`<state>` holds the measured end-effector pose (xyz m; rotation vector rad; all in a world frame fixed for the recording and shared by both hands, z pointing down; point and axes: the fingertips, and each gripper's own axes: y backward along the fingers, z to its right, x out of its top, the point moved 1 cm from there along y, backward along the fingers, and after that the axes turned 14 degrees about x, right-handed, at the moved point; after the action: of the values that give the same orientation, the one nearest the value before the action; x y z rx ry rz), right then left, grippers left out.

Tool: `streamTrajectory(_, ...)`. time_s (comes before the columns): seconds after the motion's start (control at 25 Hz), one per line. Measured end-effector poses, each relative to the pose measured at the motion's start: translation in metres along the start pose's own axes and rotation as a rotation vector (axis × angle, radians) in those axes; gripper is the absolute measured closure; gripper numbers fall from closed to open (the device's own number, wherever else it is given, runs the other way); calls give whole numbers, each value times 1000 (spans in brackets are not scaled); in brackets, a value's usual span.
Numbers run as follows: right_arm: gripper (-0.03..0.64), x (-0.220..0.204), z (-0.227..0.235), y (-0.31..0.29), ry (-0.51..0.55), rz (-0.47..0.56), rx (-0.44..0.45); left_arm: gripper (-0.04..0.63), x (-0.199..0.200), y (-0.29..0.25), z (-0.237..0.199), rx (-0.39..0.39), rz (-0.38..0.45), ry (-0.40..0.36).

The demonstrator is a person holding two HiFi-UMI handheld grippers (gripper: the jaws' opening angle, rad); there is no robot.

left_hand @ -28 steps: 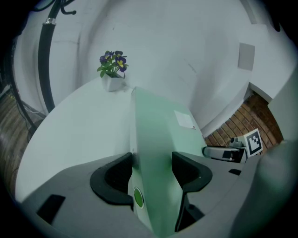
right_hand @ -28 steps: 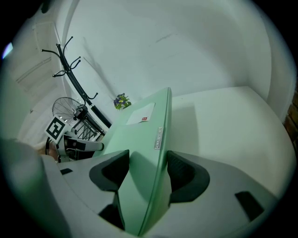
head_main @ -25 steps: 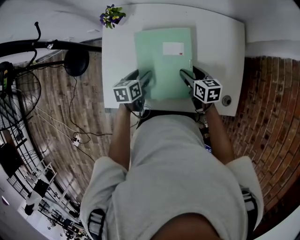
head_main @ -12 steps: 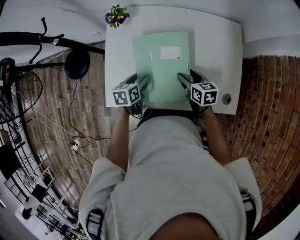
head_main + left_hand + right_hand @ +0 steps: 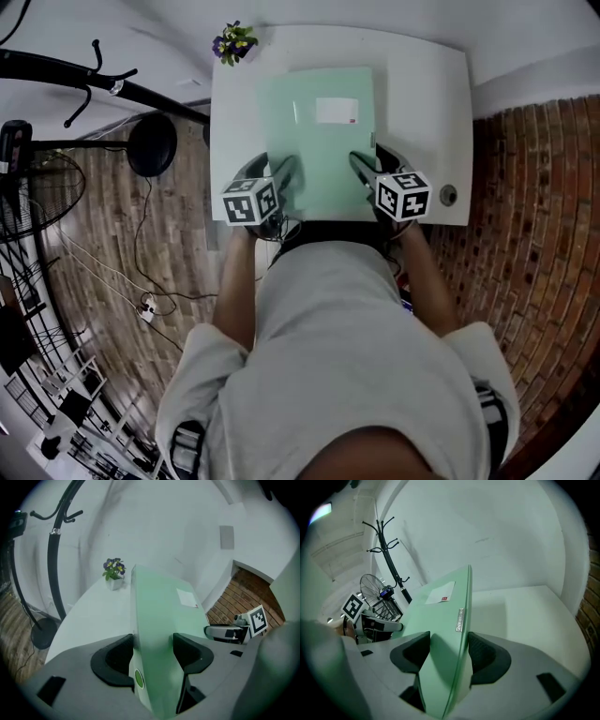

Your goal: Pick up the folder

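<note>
A pale green folder with a white label is held over the white table, its near edge toward me. My left gripper is shut on the folder's near left corner; in the left gripper view the green board runs between the two black pads. My right gripper is shut on the near right corner, and in the right gripper view the folder's edge with its metal clip sits between the pads.
A small pot of purple flowers stands at the table's far left corner. A round cable hole is near the right front edge. A black coat stand and a fan stand on the wooden floor at left; a brick wall is at right.
Both grippers and the folder have shifted a little toward me and slightly left in the head view. The grip on both corners is unchanged.
</note>
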<state>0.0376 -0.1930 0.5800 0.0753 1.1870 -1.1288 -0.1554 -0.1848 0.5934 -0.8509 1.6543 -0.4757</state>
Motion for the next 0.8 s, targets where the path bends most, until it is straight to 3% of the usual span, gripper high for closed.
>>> streamTrajectory(0.52,360,6,-27,50,76,90,-117,319,11,30,30,-69,93,-133)
streamTrajectory(0.8,360,5,-21,74,66,114,-158,319,11,26,52,-107,81,-132)
